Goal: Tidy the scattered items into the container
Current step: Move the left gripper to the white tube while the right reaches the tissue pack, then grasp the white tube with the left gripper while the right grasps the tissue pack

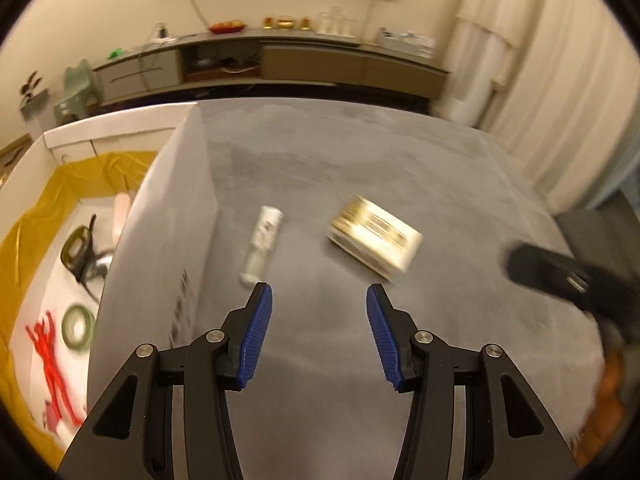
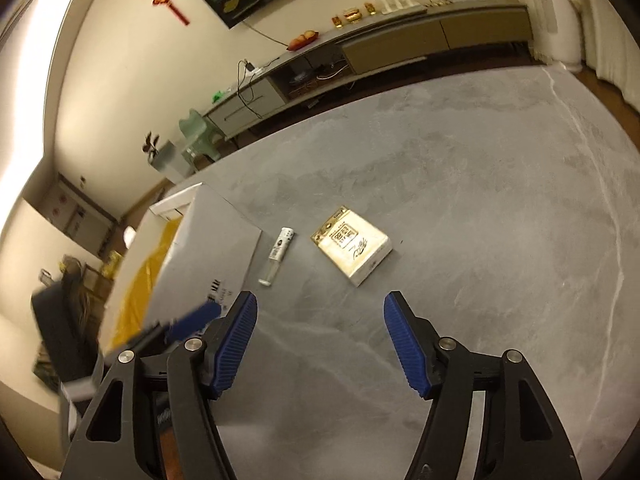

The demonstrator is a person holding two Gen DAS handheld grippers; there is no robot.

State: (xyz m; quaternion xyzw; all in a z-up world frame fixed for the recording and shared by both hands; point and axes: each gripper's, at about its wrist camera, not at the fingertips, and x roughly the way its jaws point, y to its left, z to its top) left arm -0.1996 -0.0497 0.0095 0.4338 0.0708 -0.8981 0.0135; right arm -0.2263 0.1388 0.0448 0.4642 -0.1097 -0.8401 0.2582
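- Left gripper [image 1: 319,304] and right gripper [image 2: 320,316] hover over the grey table [image 2: 480,200], jaws apart, empty.
- A white tube [image 2: 277,255] and a packet [image 2: 352,245] lie mid-table, just beside the box [image 1: 24,240] at its left edge.

black arms, ribbed blue fingers [image 1: 258,332]

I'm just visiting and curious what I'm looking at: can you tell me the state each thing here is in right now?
Left gripper: open, holding nothing.
Right gripper: open, holding nothing.
White tube: lying flat on the grey table, beside the box wall.
Tissue pack: lying flat on the table, apart from the tube.
Container: open, yellow-lined, holding glasses, a tape roll and a red item.
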